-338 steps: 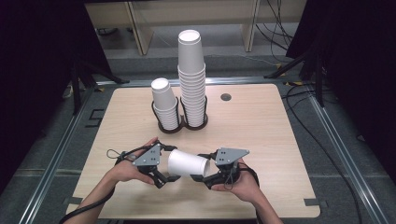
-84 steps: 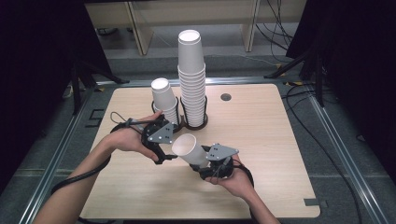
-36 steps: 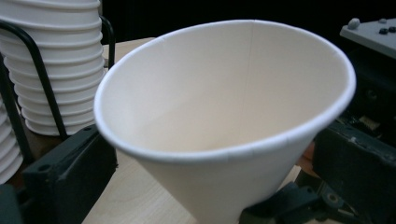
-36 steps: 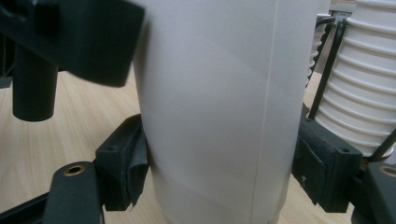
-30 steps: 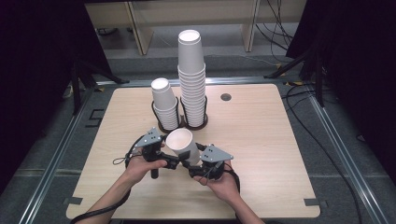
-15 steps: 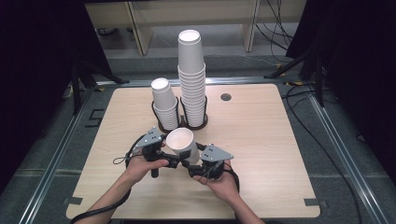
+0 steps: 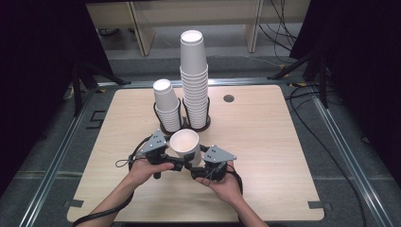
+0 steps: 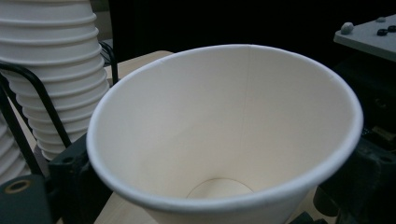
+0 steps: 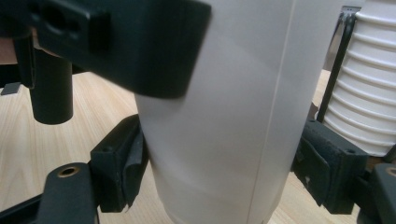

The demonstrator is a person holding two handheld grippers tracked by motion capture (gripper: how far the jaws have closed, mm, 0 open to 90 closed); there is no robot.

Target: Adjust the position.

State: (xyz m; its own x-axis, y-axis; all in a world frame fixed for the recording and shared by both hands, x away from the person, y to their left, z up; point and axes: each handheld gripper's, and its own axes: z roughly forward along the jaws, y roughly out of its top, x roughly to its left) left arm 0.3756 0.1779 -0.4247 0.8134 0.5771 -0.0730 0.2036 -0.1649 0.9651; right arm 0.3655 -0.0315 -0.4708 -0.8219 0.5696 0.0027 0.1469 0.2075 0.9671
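A pale wooden table (image 7: 265, 156) with rounded corners carries everything. Two stacks of white paper cups stand in black wire holders near the middle of its far edge: a short stack (image 7: 166, 105) on the left, a tall stack (image 7: 195, 78) just beside it on the right. A small dark hole (image 7: 229, 98) sits near the far edge, right of the stacks. The right half of the table and the near left corner lie bare, leaving broad room for moving on both sides. A single white paper cup (image 7: 185, 146) is held upright with its mouth up, just in front of the stacks, roughly midway between the left and right edges. It is plain white inside and out, tapering to a narrow base, with a rolled rim and a faint vertical seam. The left gripper (image 7: 163, 160) meets it from the left; its jaws have just been closing, with the cup's rim (image 8: 224, 121) between them. The right gripper (image 7: 202, 168) meets it from the right; its jaws have just been opening, and its pads (image 9: 125, 163) flank the cup's lower wall (image 9: 219, 140), the right-hand one standing a little clear.
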